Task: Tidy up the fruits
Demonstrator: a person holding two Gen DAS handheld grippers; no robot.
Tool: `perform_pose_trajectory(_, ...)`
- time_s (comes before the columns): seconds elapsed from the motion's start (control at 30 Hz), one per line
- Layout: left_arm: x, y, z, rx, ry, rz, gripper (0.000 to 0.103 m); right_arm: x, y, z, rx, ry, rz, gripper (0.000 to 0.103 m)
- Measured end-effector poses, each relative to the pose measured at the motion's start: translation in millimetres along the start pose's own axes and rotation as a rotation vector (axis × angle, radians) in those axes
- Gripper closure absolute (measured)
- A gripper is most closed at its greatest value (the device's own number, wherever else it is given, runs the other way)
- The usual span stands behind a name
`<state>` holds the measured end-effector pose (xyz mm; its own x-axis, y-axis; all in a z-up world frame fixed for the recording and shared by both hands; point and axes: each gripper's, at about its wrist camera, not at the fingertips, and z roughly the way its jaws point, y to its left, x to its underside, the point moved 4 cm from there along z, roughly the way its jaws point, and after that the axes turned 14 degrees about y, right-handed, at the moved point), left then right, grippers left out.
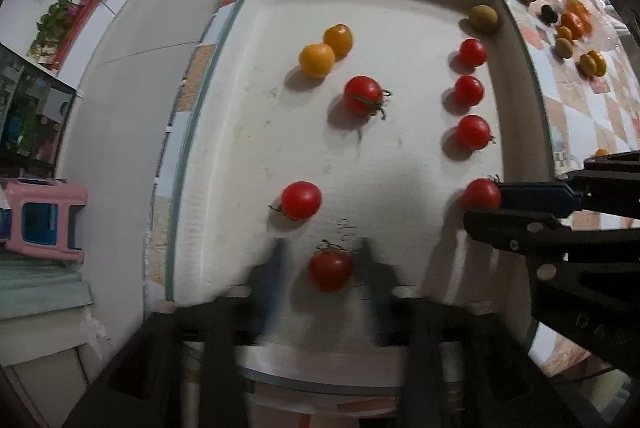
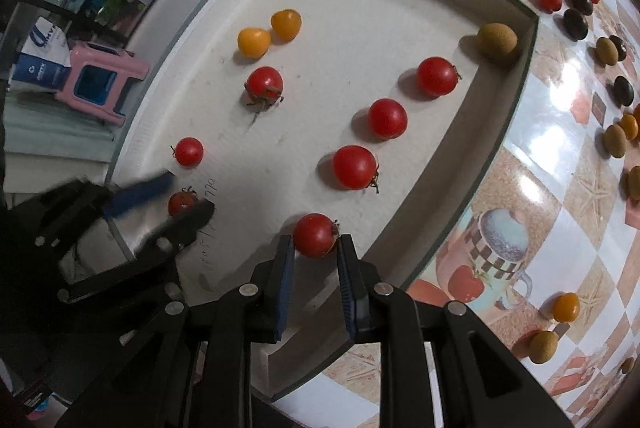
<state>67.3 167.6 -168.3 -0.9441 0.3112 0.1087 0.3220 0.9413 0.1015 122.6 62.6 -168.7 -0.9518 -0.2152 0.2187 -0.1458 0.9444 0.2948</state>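
Holding my left gripper open around a tomato lying in the tray, pads clear, right gripper pinching another tomato near the tray wall.

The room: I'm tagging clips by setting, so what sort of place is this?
Probably a home dining or living area: a checked tablecloth with printed mugs, a pink stool on a tiled floor, and a glass cabinet.
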Motion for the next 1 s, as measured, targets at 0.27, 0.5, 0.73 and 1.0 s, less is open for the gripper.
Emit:
perform_pose_trajectory(0.27, 8.1, 4.3, -3.9, -0.019, -0.005, -0.006, 0.028, -5.7, 9.8, -10.1, -0.056, -0.025, -0.003, 0.024)
perform_pose_trajectory(0.5, 9.9, 7.0, -23.5, -0.003, -0.016, -0.020, 0.008, 1.4, 3.2, -46.8, -0.068, -0.068, 0.048, 0.011)
perform_pose_trajectory(0.73, 18.2, 5.4, -42.5, 0.041, 0.020, -0.003, 0.000, 14.6, -7.4, -68.0, 0.008, -0.076, 0.098, 0.000)
perform_pose_trajectory(1.0, 22.1, 14.9, -62.2, 0.091, 0.030, -0.009, 0.000, 32.2, -18.6, -86.0, 0.032, -0.062, 0.137, 0.000)
